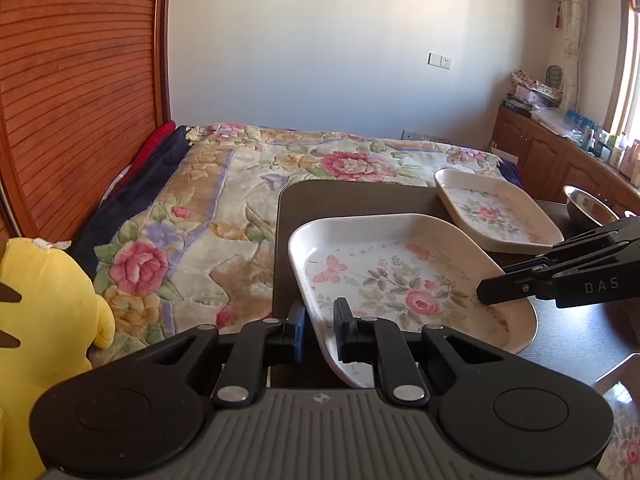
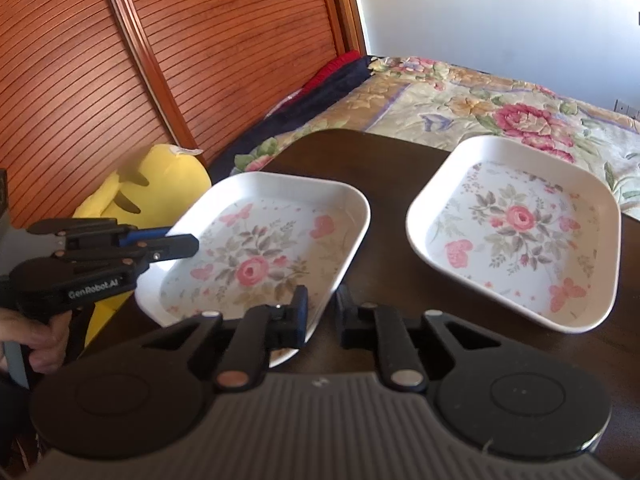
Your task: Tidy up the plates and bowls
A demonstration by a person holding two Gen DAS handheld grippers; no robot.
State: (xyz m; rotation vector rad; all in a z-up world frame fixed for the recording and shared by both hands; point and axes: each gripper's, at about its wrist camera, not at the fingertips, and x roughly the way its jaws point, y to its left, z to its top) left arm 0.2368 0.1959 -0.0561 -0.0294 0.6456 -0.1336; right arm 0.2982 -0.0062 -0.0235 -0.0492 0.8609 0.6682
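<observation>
The left tongs (image 1: 319,330) are straddling the near plate's (image 1: 400,276) rim, fingers spread on either side, not yet pinching. The right tongs (image 2: 322,314) are also spread, bracketing the opposite edge of the same plate. It is sitting on the dark worktop (image 2: 384,184), with the far plate (image 2: 516,232) apart from it and a metal bowl (image 1: 586,204) beyond. The plates are looking stiff, light and glossy, probably melamine, so likely slippery; the raised rim is seeming the best hold, pinched squarely. The bed (image 1: 240,184) is lying behind the worktop.
</observation>
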